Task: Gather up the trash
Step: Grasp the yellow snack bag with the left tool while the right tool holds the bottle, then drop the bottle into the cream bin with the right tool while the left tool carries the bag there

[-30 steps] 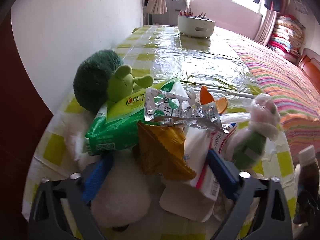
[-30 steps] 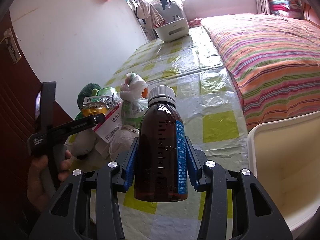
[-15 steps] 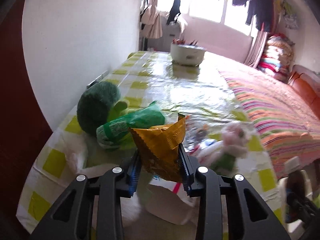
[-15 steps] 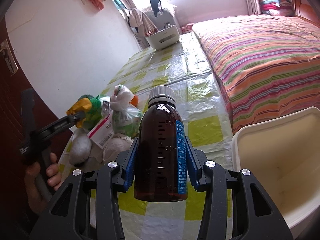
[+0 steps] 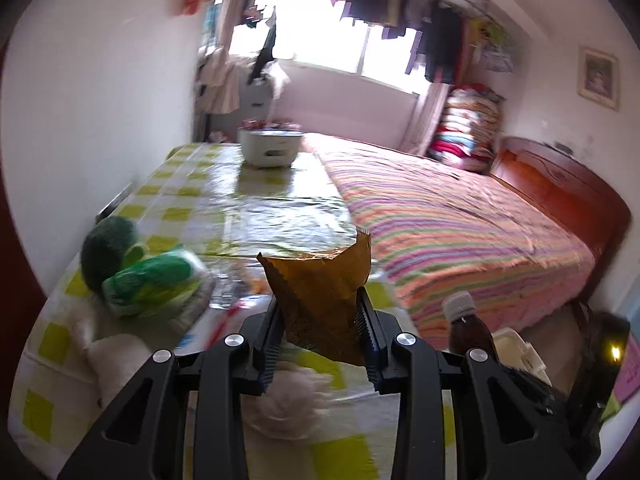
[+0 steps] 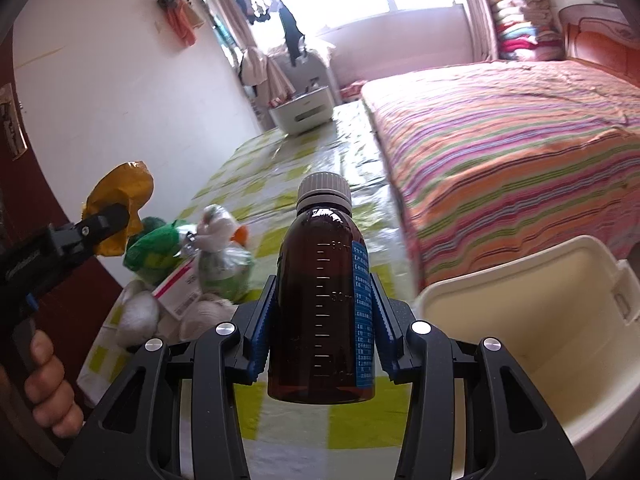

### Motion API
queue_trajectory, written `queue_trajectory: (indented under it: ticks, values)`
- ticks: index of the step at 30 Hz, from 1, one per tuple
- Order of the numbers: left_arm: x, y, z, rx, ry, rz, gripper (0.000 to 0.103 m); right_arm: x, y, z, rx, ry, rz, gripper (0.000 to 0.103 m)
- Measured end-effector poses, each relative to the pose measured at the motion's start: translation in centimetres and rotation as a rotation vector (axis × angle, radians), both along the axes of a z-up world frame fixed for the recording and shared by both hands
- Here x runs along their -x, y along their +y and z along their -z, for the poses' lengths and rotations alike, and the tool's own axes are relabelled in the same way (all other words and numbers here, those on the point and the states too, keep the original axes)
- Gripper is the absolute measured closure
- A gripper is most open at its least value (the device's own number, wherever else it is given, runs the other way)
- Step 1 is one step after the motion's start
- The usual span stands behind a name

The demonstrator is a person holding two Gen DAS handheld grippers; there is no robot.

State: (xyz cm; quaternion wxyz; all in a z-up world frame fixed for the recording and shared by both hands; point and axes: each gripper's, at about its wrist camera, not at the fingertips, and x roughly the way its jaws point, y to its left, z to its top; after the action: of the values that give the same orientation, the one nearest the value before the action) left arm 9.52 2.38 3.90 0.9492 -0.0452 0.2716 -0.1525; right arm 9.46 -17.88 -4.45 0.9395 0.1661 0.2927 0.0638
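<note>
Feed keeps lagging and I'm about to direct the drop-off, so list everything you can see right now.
Wrapper: 1, golden-brown, gripped in the left jaws, lifted above the pile.
Bottle: 1, dark brown, grey cap, blue label, upright in the right jaws.
Bin: 1, cream, right of the bottle, beside the bed.
Green packet: 1, on the pile.
Plush toy: 1, dark green, behind the packet.
Tied bag: 1, clear, whitish and green contents, on the pile.
Tablecloth: 1, yellow-white check.
Tub: 1, white, far end.
Bed: 1, striped cover.
Left gripper: shut.
Right gripper: shut.
Hand: 1, holding the left gripper's handle.
</note>
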Motion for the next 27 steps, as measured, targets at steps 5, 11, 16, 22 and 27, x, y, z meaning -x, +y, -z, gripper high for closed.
queue_trajectory:
  ticks: [5,11,16,22,27]
  values:
    - [0.7,-3.5,1.1,-0.038,0.015,0.091,0.069,1.4,-2.3,-0.1,0.021,-0.023,0.073,0.061]
    - [1.4,-6.3,1.7,-0.050,0.031,0.156,0.069,3.2,-5.2,-0.1,0.018,-0.041,0.161,0.061]
    - [2.3,-8.4,1.6,-0.059,0.026,0.205,0.069,4.8,-7.3,0.2,0.037,-0.049,0.237,0.061]
    - [3.3,-10.8,1.8,-0.078,0.021,0.260,0.069,6.4,-8.8,0.6,0.046,-0.048,0.301,0.061]
    - [4.0,-12.4,2.0,-0.092,0.019,0.293,0.069,7.3,-10.2,1.1,0.018,-0.040,0.352,0.059]
